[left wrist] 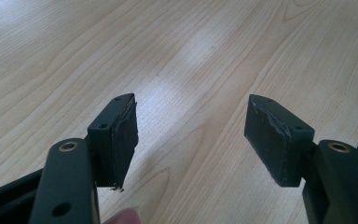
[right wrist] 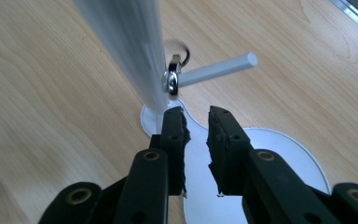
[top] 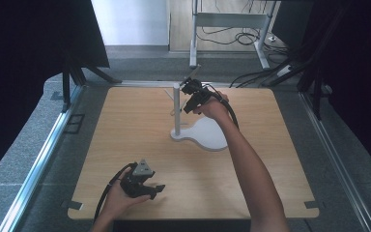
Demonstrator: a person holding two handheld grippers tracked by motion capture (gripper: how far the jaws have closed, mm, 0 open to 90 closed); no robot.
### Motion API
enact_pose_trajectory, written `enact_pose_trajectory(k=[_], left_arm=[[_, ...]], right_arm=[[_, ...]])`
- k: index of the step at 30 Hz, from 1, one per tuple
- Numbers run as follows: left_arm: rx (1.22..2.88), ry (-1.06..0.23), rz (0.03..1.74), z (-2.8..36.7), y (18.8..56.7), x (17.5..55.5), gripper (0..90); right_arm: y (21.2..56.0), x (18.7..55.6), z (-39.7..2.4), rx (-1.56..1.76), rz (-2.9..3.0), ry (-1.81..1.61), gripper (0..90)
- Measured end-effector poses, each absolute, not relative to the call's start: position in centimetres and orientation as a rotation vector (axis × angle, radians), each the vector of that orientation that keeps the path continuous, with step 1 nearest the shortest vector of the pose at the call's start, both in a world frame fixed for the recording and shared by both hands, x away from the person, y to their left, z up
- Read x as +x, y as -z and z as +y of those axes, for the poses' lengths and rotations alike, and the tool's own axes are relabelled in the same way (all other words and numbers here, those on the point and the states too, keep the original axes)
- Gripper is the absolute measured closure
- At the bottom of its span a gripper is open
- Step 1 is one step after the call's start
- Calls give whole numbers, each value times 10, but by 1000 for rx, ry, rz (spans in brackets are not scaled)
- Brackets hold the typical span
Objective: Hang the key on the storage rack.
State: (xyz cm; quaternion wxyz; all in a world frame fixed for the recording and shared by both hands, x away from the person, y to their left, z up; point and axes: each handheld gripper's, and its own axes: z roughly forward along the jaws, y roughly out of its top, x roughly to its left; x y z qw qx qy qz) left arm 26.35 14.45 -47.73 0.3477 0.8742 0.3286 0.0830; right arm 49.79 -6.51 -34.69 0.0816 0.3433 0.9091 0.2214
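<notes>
Right gripper [right wrist: 196, 116], fingers slightly parted and empty, sits just below what looks like a metal ring [right wrist: 172, 80] on the stand's peg [right wrist: 214, 70]; next, backing away. Left gripper [left wrist: 191, 135], fingers spread, idles over the bench [left wrist: 74, 56].

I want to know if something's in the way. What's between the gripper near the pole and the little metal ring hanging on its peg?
Nothing: the right gripper view shows bare air between the right hand-held gripper and the ring.

Wooden table [top: 125, 145], grey carpet floor [top: 24, 140], cables [top: 232, 36] behind.
</notes>
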Motion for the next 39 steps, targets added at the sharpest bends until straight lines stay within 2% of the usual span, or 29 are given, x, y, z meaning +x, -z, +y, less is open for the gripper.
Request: enact_pose_trajectory(k=[17,24,39], left_arm=[[2269,-227,871,145,477,265,352],[2248,-223,871,149,477,263,352],[2276,-227,876,143,480,263,351]], right_arm=[[346,469,-109,1005,2718,-803,690],[356,436,-140,994,2694,-867,646],[414,357,-214,1022,2624,-1048,613]])
